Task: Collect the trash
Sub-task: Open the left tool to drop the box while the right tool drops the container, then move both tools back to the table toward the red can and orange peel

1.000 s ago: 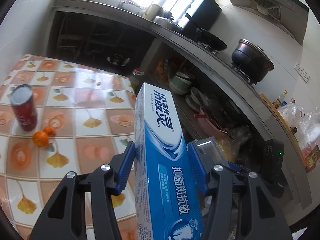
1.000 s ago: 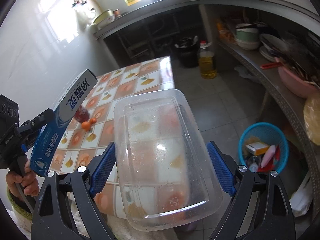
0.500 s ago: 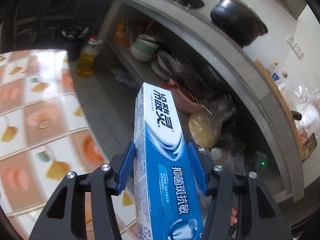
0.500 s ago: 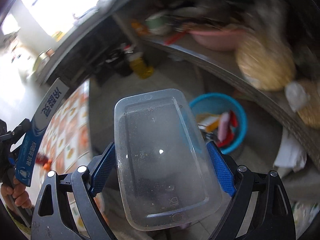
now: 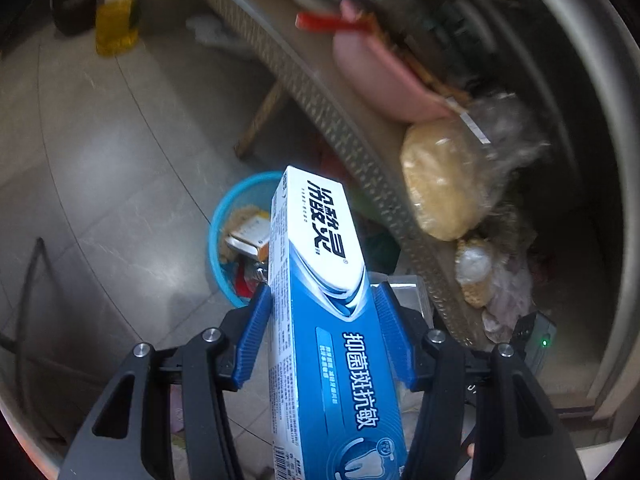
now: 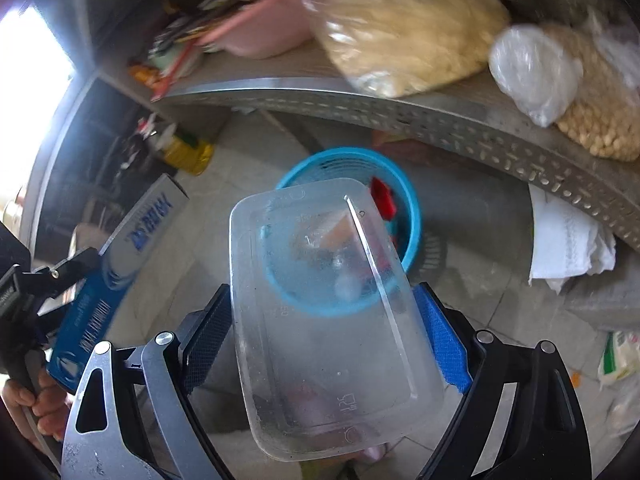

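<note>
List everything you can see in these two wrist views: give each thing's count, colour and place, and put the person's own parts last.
toothpaste box: one, blue and white, between the left hand-held gripper's fingers
plastic container: one, clear, between the right hand-held gripper's fingers
waste basket: one, blue, on the floor, holding trash
oil bottle: one, yellow, on the floor
basin: one, pink, on the shelf
shelf: one, grey metal, above the basket
bagged food: several bags, pale yellow, on the shelf
cloth: one, white, under the shelf
left hand-held gripper: black, blue pads
right hand-held gripper: black, blue pads
hand: one, lower left edge
</note>
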Demonstrator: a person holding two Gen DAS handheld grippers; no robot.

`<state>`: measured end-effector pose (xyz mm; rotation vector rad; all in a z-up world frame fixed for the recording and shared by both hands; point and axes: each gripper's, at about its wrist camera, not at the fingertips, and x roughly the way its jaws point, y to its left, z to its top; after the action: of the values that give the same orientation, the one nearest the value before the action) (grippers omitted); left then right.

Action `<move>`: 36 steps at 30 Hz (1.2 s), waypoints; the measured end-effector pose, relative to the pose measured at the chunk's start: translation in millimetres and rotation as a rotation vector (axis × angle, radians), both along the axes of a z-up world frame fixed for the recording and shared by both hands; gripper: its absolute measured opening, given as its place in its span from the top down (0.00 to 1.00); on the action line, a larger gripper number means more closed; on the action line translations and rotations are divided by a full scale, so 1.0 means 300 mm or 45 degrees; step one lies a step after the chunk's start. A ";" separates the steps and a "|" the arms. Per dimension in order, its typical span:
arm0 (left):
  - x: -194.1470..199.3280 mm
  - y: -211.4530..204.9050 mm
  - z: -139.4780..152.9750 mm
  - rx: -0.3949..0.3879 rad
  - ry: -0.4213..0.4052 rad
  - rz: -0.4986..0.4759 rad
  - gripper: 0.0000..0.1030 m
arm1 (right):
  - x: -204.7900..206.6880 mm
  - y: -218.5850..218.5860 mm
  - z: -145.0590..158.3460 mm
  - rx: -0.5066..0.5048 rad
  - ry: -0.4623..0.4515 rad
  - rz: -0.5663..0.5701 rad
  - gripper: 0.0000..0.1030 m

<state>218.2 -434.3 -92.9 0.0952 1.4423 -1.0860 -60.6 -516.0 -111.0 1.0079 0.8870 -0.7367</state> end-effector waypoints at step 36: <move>0.055 -0.023 -0.070 -0.013 0.086 0.095 0.36 | 0.087 0.040 -0.149 -0.122 0.048 -0.083 0.14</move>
<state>234.7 -441.3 -114.0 -0.0021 1.4891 -1.0438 -34.6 -504.0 -155.8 0.9438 0.8461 -0.8480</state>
